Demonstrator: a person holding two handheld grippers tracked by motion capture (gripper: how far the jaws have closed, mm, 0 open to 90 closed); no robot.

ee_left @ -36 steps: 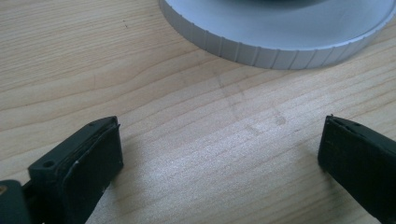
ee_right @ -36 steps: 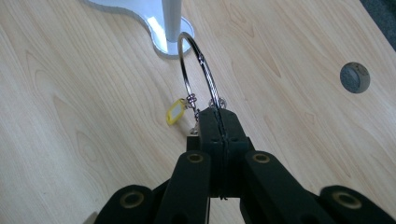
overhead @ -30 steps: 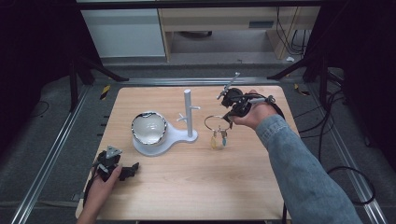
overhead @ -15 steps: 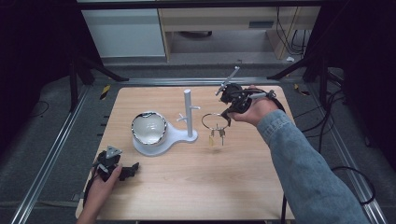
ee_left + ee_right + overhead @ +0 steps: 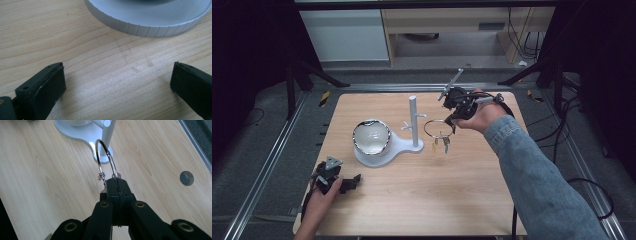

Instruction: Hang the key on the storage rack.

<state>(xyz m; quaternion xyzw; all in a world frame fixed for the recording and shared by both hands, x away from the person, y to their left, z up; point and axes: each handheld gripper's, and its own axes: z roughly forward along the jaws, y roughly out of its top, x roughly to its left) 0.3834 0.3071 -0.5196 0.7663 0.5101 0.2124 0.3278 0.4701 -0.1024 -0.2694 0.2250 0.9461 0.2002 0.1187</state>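
pale wooden tabletop (image 5: 422,200) over dark grey floor, my right gripper (image 5: 453,119) clamped on thin metal key ring (image 5: 438,128) lifted beside white post stand (image 5: 413,121), my left gripper (image 5: 343,183) jaws wide, resting near table's front edge

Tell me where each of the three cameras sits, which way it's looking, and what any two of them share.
High view: above the person's side, looking forward and down on the table; both forearms enter from below.
Left gripper view: rides the left gripper, low over the wood, jaws apart.
Right gripper view: rides the right gripper, clamped on the key ring.
Shared: high and right views show the white stand.
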